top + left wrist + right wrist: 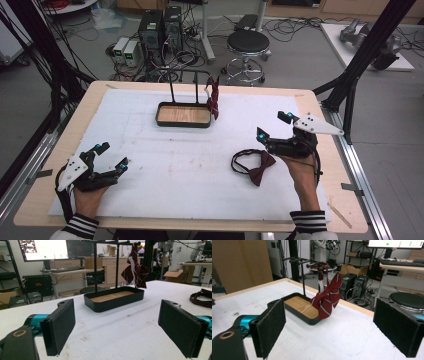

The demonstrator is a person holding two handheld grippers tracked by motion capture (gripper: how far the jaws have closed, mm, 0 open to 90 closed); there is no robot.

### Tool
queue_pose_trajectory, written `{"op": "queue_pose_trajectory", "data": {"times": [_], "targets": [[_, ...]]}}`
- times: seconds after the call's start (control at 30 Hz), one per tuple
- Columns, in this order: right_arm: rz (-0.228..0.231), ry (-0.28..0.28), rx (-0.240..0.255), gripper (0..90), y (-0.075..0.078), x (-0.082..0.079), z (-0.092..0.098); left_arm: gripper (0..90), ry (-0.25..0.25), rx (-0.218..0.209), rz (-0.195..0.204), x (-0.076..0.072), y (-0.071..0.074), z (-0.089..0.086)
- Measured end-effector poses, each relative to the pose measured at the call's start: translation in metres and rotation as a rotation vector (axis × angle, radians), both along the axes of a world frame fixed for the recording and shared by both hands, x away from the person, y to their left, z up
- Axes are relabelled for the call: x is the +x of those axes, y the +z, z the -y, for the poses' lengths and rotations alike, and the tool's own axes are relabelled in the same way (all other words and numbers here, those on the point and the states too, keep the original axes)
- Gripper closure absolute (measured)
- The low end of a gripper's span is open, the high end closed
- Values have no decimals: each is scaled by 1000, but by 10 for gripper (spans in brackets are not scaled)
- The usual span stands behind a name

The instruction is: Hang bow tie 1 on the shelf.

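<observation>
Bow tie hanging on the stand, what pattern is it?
Dark red with thin white stripes, clearest in the right gripper view.

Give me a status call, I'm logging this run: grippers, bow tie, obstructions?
Left gripper open, empty. Right gripper open, empty, beside the loose bow tie flat on the mat. Striped bow tie hangs on the stand. Nothing between gripper and tie.

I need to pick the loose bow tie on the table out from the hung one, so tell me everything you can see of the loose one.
The bow tie is dark red, plain as far as the high view shows, with a dark thin strap looped to its left. It looks like soft fabric. It lies flat on the white mat, right of centre, just in front of the right gripper, whose jaws stand open above it, not touching. In the left gripper view its edge shows at the far right.
</observation>
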State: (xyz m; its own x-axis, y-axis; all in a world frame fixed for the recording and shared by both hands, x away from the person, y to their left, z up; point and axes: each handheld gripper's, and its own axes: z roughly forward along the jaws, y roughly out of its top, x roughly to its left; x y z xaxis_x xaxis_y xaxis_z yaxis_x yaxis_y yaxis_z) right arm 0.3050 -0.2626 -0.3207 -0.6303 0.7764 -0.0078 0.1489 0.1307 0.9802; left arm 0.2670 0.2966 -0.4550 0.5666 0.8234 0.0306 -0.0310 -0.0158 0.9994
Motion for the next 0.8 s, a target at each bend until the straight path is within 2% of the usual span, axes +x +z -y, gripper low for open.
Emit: {"op": "queue_pose_trajectory", "data": {"times": [0.13, 0.33, 0.6, 0.8], "targets": [[-7, 9, -4, 102, -11, -7, 5, 147, 1, -1, -1, 0, 0, 0], [-42, 16, -16, 102, -26, -13, 10, 147, 2, -3, 0, 0, 0, 0], [-78, -3, -12, 102, -45, -19, 15, 147, 0, -7, 0, 0, 0, 0], [-108, -20, -31, 102, -60, -16, 17, 147, 0, 3, 4, 0, 0, 0]]}}
